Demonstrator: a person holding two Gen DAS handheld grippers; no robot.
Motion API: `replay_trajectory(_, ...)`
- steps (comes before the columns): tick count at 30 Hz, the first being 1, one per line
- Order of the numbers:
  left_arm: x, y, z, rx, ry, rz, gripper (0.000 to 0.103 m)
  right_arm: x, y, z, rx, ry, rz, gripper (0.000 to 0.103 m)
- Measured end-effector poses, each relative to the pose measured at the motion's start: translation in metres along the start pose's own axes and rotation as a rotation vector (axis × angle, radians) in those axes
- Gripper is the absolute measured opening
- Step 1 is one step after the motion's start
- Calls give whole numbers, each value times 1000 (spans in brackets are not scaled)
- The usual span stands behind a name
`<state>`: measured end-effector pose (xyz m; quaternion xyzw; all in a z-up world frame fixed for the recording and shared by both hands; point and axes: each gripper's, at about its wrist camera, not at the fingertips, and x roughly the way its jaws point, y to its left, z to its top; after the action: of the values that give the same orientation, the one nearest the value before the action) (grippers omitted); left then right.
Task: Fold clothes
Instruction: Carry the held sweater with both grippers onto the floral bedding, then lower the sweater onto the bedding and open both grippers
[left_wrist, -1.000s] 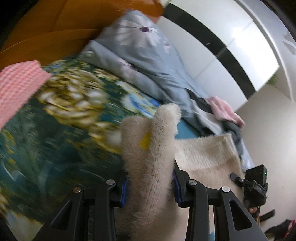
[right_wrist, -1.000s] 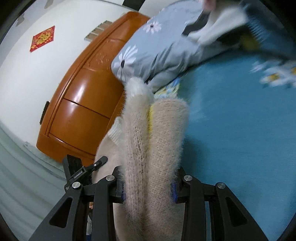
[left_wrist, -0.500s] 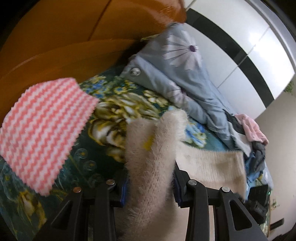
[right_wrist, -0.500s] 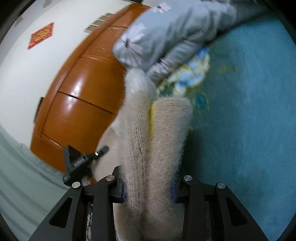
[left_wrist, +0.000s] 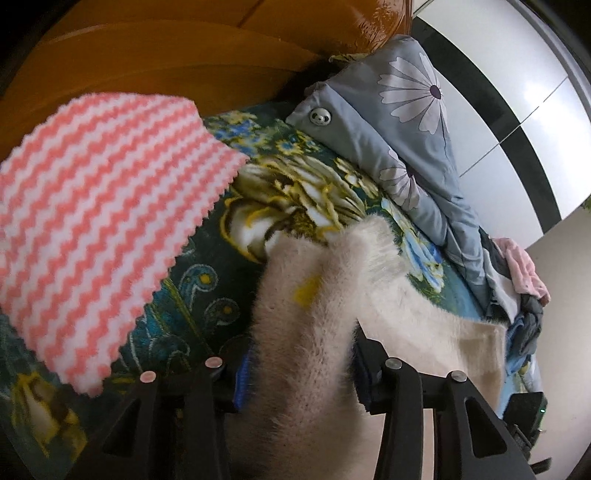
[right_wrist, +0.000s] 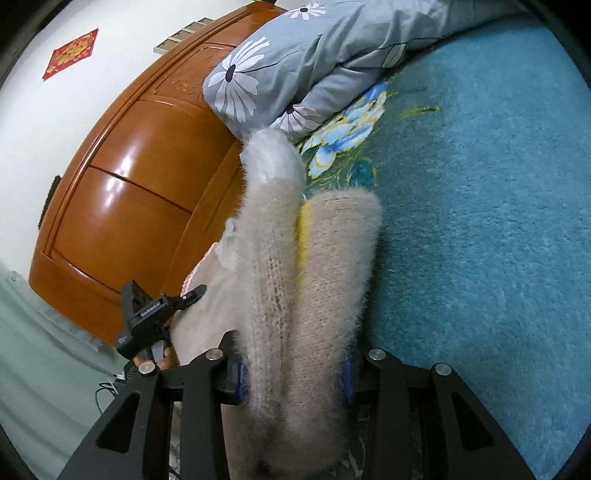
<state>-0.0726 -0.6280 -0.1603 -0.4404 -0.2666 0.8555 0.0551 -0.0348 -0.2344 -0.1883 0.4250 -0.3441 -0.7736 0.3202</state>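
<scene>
Ahead and to the left of the left gripper (left_wrist: 299, 373), a pink-striped knit (left_wrist: 99, 229) had come into full view within the last second as the tongs swung across the floral blanket (left_wrist: 295, 192). Both the left tongs and the right gripper (right_wrist: 295, 373) stayed clamped on the fuzzy cream sweater (right_wrist: 295, 295), stretched between them, probably being carried to lay flat.

Claw pads (left_wrist: 242, 373) mostly buried; sweater (left_wrist: 306, 332) hem probably cropped.
</scene>
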Motion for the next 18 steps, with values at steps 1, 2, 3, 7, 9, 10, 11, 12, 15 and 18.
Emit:
replay_trajectory(1, -3, -2, 0, 3, -9, 17, 48, 1, 2, 0, -2, 2, -12, 40)
replay_trajectory(2, -5, -4, -1, 1, -17, 34, 49, -2, 4, -1, -7, 3, -20, 43)
replay_trajectory(3, -8, -6, 0, -3, -28, 55, 51, -4, 7, -1, -12, 4, -28, 43)
replay_trajectory(7, -26, -18, -1, 12, -89, 160, 55, -20, 12, -2, -59, -22, -82, 44)
replay_trajectory(9, -41, -30, -2, 55, -143, 217, 57, -29, 17, -1, -90, -53, -121, 44)
replay_trajectory(10, -47, -36, -3, 78, -161, 227, 58, -35, 20, 0, -109, -72, -144, 44)
replay_trajectory(11, -50, -44, -6, 104, -162, 217, 61, -38, 26, 0, -132, -84, -173, 44)
replay_trajectory(12, -53, -51, -9, 129, -164, 208, 64, -40, 33, 0, -156, -96, -202, 44)
replay_trajectory(15, -55, -66, -17, 189, -157, 193, 65, -35, 61, 4, -244, -117, -219, 44)
replay_trajectory(18, -45, -69, -27, 223, -132, 200, 65, -22, 84, -1, -339, -106, -222, 44)
